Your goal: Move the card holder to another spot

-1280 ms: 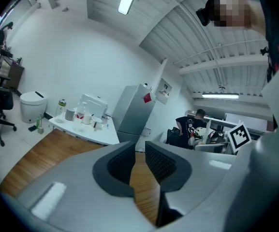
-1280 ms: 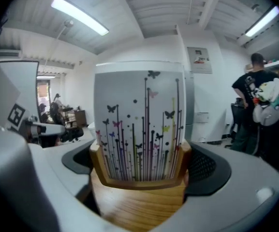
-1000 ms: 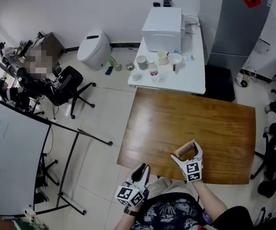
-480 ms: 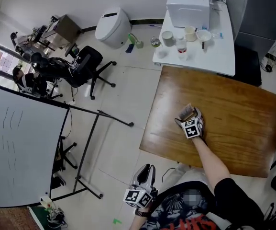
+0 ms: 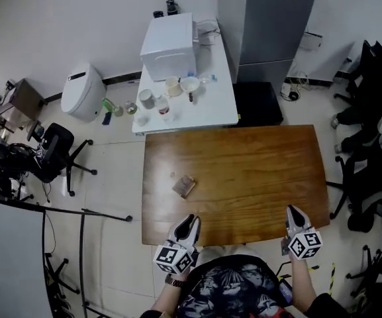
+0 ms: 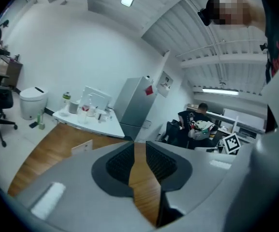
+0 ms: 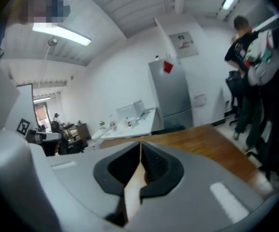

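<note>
While card holder (image 5: 184, 186) lay near table's (image 5: 257, 171) left edge, ahead of closed, empty left gripper (image 5: 191, 220) | right gripper (image 5: 290, 211) just closed, empty

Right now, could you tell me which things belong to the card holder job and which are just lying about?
Job: card holder, wooden table, left claw, right claw (just closed, nothing in it).
Lying about: white box, cups, office chair, grey cabinet.
</note>
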The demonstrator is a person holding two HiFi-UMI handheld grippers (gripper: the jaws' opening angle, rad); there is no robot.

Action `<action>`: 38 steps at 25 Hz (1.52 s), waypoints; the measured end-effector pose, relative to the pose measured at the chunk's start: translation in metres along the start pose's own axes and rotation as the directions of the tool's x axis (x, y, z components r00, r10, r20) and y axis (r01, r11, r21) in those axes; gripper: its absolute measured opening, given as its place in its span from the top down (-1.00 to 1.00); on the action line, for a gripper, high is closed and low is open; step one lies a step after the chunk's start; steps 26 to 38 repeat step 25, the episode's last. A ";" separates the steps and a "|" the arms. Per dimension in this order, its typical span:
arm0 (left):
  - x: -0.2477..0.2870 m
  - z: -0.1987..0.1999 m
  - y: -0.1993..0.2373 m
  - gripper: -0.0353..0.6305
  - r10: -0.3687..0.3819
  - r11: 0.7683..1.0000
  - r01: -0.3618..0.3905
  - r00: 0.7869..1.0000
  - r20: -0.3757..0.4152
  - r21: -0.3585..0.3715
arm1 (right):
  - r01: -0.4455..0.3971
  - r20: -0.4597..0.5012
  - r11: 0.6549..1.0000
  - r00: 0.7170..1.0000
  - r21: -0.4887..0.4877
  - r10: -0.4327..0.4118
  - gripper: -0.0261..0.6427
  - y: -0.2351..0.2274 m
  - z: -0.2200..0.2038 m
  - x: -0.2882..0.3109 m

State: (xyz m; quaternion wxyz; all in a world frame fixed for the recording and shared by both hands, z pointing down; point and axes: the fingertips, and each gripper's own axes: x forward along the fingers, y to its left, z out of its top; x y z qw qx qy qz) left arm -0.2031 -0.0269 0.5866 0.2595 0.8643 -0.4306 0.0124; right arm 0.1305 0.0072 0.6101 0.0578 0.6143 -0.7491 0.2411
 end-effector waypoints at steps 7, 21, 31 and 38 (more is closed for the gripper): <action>0.064 -0.005 -0.087 0.75 -0.185 0.981 0.188 0.981 -0.060 0.054 | 0.233 0.125 0.972 0.964 0.044 -0.236 0.92 -0.065 0.037 -0.079; 0.036 -0.002 -0.054 0.75 -0.034 0.999 0.034 0.999 0.000 0.026 | 0.127 0.148 0.991 0.980 0.042 -0.132 0.92 -0.042 0.059 -0.022; 0.026 -0.007 -0.047 0.75 0.011 1.000 -0.011 1.000 0.003 0.013 | 0.112 0.137 0.993 0.984 0.038 -0.116 0.92 -0.039 0.060 -0.016; 0.026 -0.007 -0.047 0.75 0.011 1.000 -0.011 1.000 0.003 0.013 | 0.112 0.137 0.993 0.984 0.038 -0.116 0.92 -0.039 0.060 -0.016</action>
